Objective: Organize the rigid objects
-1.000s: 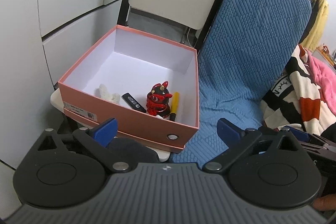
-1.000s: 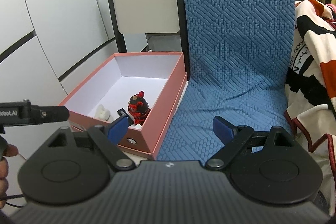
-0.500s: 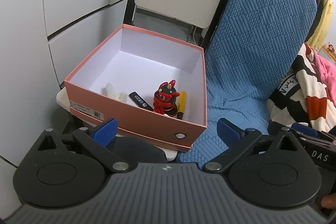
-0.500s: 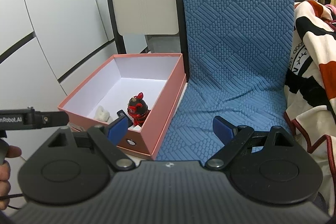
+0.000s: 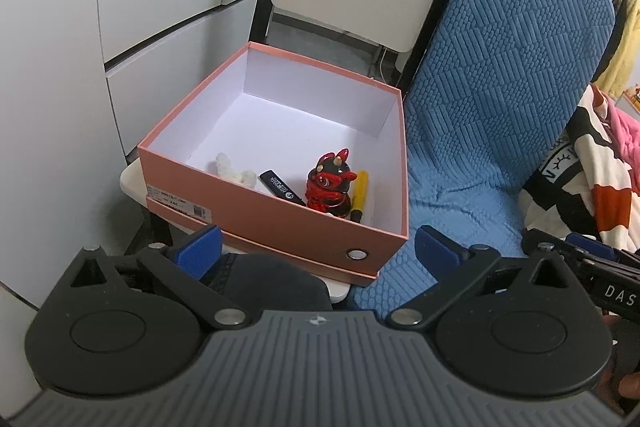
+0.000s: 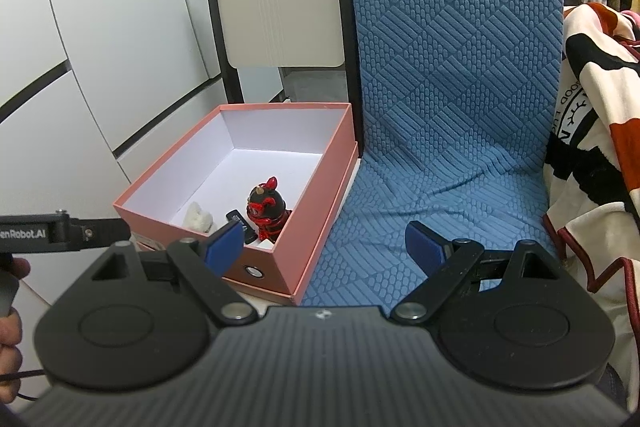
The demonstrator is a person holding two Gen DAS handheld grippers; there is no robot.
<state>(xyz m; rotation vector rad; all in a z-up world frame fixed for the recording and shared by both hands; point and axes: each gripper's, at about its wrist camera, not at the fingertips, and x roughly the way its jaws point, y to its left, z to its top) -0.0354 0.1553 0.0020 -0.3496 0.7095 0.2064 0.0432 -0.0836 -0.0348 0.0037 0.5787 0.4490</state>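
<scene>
Both grippers, left gripper (image 5: 316,247) and right gripper (image 6: 325,241), hover empty with jaws apart, short of the pink box (image 5: 256,205). Inside the box, along its near wall: red-black figurine (image 5: 330,185) upright, yellow pen (image 5: 359,195) just right of it, black stick (image 5: 280,185) and a white lumpy thing (image 5: 236,171), maybe plush, to its left. Blue quilted cover (image 6: 436,107) lies right of the box.

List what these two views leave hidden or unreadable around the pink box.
- Yellow marker: shows in the left wrist view; in the right wrist view the pink box wall hides it.
- Black stick: partly behind the right gripper finger there.
- Box label: print too small to read.
- Chair seat under the box: mostly covered by it.
- Left gripper: open, nothing held; only its side shows in the right wrist view.
</scene>
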